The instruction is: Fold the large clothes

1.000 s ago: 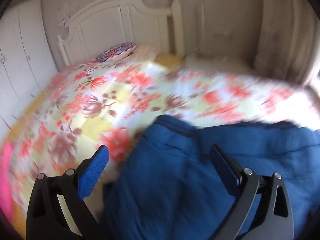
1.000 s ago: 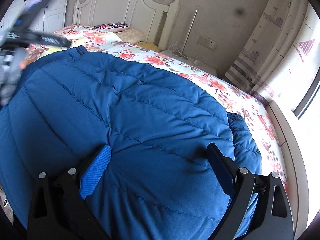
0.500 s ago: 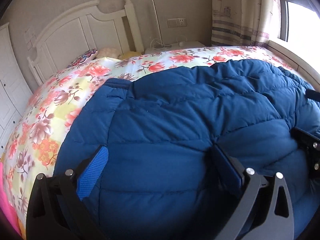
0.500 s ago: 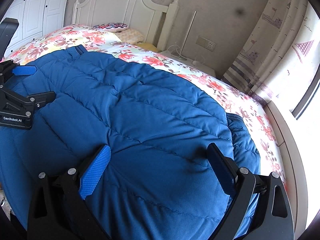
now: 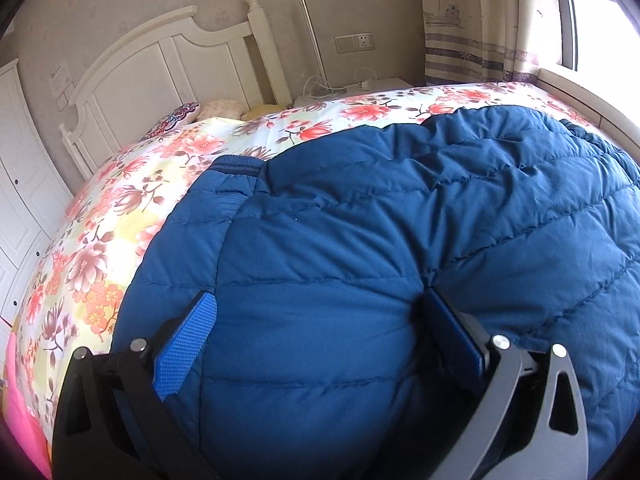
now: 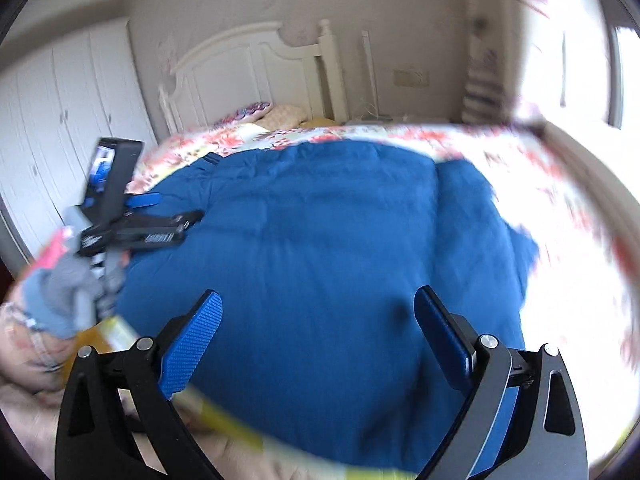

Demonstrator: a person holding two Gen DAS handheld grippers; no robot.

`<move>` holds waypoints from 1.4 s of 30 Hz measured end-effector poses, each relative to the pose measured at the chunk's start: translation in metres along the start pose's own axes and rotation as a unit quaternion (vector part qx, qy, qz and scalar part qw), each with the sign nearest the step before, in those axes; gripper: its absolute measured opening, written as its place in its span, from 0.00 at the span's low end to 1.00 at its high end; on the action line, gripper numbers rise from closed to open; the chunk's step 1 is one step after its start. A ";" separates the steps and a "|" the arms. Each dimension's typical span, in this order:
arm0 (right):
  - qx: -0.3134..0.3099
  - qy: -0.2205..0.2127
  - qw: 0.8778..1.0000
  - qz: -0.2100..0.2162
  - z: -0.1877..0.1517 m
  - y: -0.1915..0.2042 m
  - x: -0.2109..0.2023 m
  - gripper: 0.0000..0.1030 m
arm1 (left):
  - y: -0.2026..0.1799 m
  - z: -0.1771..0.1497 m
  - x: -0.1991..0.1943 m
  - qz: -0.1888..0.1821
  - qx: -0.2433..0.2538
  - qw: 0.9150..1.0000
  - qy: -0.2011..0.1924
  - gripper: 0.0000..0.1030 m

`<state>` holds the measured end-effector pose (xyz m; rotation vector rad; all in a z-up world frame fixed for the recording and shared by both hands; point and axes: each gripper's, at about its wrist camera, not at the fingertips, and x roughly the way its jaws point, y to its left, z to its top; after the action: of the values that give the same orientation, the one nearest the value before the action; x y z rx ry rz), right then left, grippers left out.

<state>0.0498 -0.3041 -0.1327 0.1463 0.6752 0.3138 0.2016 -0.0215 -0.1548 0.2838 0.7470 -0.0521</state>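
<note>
Left gripper (image 5: 316, 332): jaws spread wide, pressed down into the blue padded jacket (image 5: 400, 248), holding nothing. Right gripper (image 6: 318, 334): also agape, above the jacket, view blurred. Jacket lies flat on the floral bedspread (image 5: 120, 208). You should smooth the puffy bulk first, then pinch an edge, not the middle.

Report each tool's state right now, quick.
Left tool: open, fingers spread and pressed into the blue puffer jacket, gripping nothing.
Right tool: open, empty, above the jacket; view blurred.
</note>
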 end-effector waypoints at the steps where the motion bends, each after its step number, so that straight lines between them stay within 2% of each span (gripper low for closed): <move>1: 0.025 -0.004 1.000 0.011 -0.013 -0.009 -0.012 0.88 | 0.000 0.000 0.000 0.000 0.000 1.000 0.000 0.98; 4: 0.073 -0.025 0.996 0.038 -0.043 -0.024 -0.045 0.87 | 0.001 0.000 0.000 0.001 0.001 1.000 -0.001 0.98; 7: 0.079 -0.021 0.996 0.035 -0.056 -0.025 -0.064 0.86 | 0.002 0.000 0.000 0.000 0.001 1.000 -0.001 0.98; 11: 0.106 0.014 0.994 0.016 -0.070 -0.031 -0.064 0.86 | 0.002 -0.001 0.000 0.001 -0.001 1.000 -0.001 0.98; 14: 0.125 0.001 0.992 0.018 -0.071 -0.040 -0.059 0.85 | 0.003 -0.001 -0.001 0.001 -0.002 1.000 -0.001 0.98; 19: 0.132 0.022 0.991 0.022 -0.066 -0.038 -0.034 0.85 | 0.003 -0.001 -0.001 0.001 -0.002 1.000 -0.001 0.98; 23: 0.147 0.015 0.989 0.030 -0.057 -0.038 -0.022 0.89 | 0.003 -0.001 0.000 0.000 -0.002 1.000 -0.001 0.98; 25: 0.177 0.013 0.983 0.047 -0.051 -0.042 -0.016 0.95 | 0.003 -0.001 -0.001 0.000 -0.002 1.000 -0.001 0.98; 29: 0.261 0.021 0.963 0.061 -0.033 -0.054 0.002 0.96 | 0.004 -0.001 -0.001 0.000 -0.002 1.000 -0.001 0.98; 34: 0.304 0.020 0.952 0.019 -0.010 -0.049 0.026 0.96 | 0.004 -0.002 -0.001 0.000 -0.003 1.000 -0.001 0.98; 37: 0.295 0.000 0.955 0.006 0.000 -0.042 0.038 0.96 | 0.004 -0.002 -0.001 0.001 -0.003 1.000 -0.001 0.98; 38: 0.288 -0.013 0.958 0.005 0.001 -0.041 0.038 0.91 | 0.004 -0.002 -0.001 0.003 -0.004 1.000 0.000 0.98; 39: 0.279 -0.026 0.960 0.001 0.000 -0.039 0.035 0.73 | 0.004 -0.002 -0.001 0.004 -0.007 1.000 0.000 0.98; 42: 0.247 -0.068 0.966 0.000 0.000 -0.035 0.021 0.54 | 0.003 -0.001 -0.001 0.005 -0.010 1.000 0.001 0.98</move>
<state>0.0735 -0.3298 -0.1535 0.6395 0.6059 0.1271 0.2007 -0.0188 -0.1543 0.2688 0.7480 -0.0349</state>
